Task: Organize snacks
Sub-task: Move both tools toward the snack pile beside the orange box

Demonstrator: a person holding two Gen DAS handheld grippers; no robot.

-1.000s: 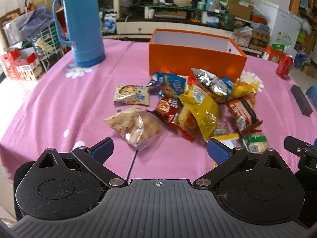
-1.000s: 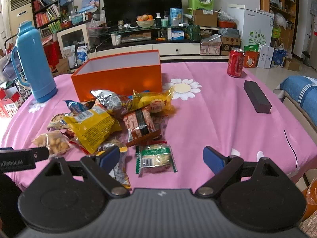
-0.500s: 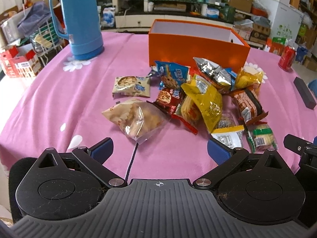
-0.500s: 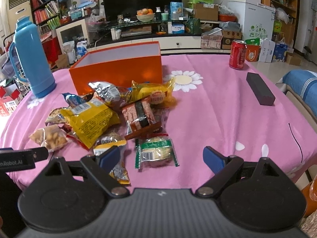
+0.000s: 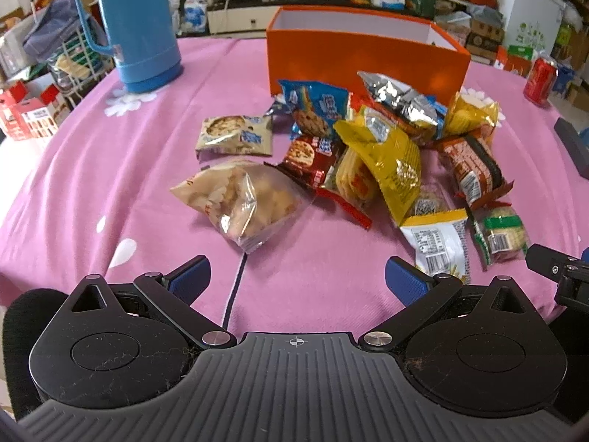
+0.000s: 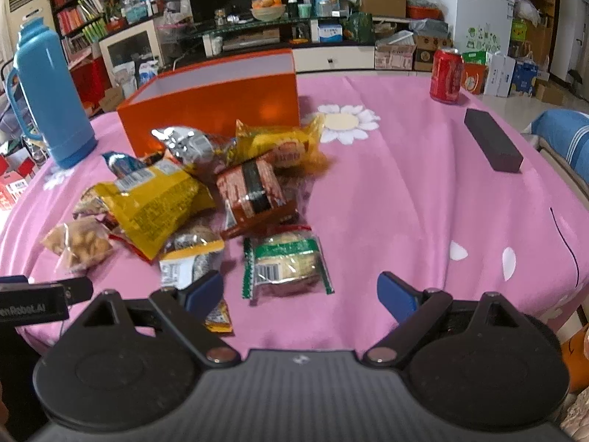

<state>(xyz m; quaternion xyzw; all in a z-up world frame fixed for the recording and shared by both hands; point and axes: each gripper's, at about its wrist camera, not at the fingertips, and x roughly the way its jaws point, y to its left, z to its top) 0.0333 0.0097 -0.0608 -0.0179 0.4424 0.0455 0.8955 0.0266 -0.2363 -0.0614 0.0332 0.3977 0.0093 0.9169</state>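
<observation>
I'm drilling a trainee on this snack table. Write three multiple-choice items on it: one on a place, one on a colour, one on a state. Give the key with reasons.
1. Where does the red soda can stand relative to the orange box in the right wrist view?
A. Inside it
B. To its right, apart from it
C. On top of it

2. What colour is the thermos?
A. Blue
B. Green
C. White

3. In what state is the right gripper?
A. Shut on a yellow packet
B. Shut with nothing in it
C. Open, holding nothing

Key:
1 B: the can stands alone on the pink tablecloth, well right of the box.
2 A: its body and handle are blue in both views.
3 C: its blue pads stand wide apart, and the green-labelled snack packet lies ahead of them on the cloth.
</observation>
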